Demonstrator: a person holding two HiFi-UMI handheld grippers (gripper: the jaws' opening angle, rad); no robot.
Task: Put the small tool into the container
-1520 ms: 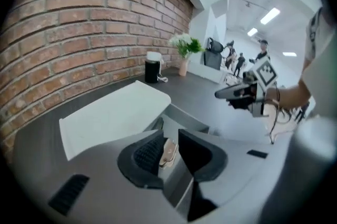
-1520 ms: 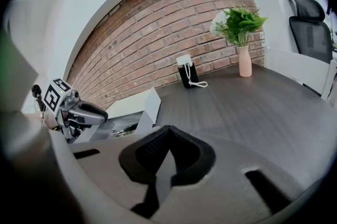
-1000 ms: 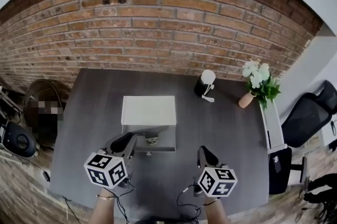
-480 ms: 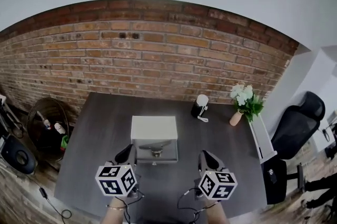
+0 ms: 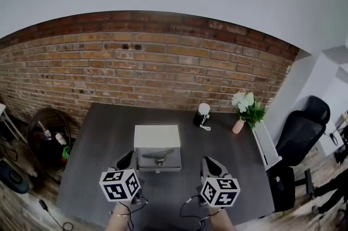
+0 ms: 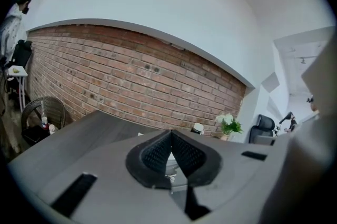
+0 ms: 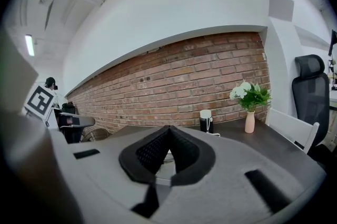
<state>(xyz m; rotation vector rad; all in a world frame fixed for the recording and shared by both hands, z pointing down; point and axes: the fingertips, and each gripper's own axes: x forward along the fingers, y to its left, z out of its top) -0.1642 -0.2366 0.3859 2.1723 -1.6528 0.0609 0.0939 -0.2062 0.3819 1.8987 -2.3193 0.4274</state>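
A white container (image 5: pixel 157 136) sits mid-table with its grey tray (image 5: pixel 143 163) open toward me. The small metal tool (image 5: pixel 159 157) lies inside that tray. My left gripper (image 5: pixel 126 157) hangs just left of the tray's near corner, apart from it. My right gripper (image 5: pixel 207 162) hangs to the tray's right, also apart. In the left gripper view the left gripper (image 6: pixel 171 134) has its jaw tips meeting with nothing between them. The right gripper (image 7: pixel 169 128) looks the same in the right gripper view.
On the dark table (image 5: pixel 103 132), a black-and-white cylinder (image 5: pixel 202 114) and a vase of white flowers (image 5: pixel 243 111) stand near the brick wall (image 5: pixel 163 72). A wire basket (image 5: pixel 48 137) sits on the floor left; a white bench (image 5: pixel 266 145) and black chair (image 5: pixel 302 129) stand right.
The head view has lifted and pulled back, showing more wall. The left gripper, which was at the tray's left edge, has drawn back toward me. The tool stays in the tray.
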